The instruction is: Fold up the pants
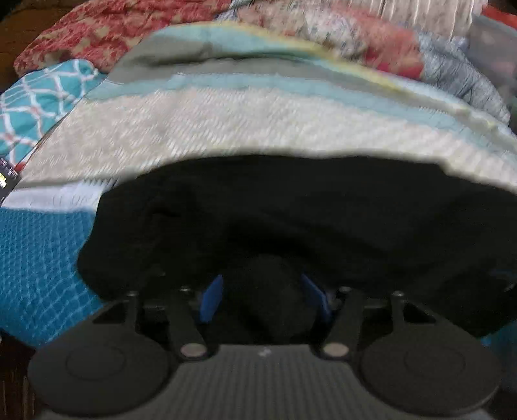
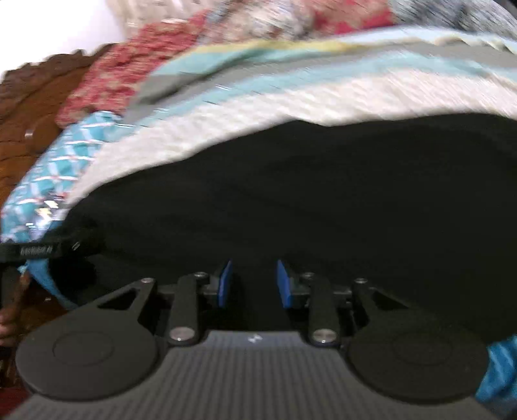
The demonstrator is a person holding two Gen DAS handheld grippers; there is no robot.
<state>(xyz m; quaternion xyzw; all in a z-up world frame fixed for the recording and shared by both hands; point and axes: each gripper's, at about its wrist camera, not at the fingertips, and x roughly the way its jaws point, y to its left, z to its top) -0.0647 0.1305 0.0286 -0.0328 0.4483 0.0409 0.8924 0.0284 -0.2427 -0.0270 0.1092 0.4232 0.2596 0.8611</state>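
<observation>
The black pants lie bunched on a striped quilt, filling the lower middle of both views. My left gripper has its blue pads on either side of a rolled hump of the black fabric and looks shut on it. In the right wrist view the pants spread dark under my right gripper. Its blue pads stand a narrow gap apart. The gap is black against black, so I cannot tell whether cloth is pinched there. Both views are blurred.
The quilt has white, pale blue, grey and teal bands. A teal lattice-print pillow lies at the left, and red-patterned bedding is piled behind. A brown wooden surface and a hand show at the left edge.
</observation>
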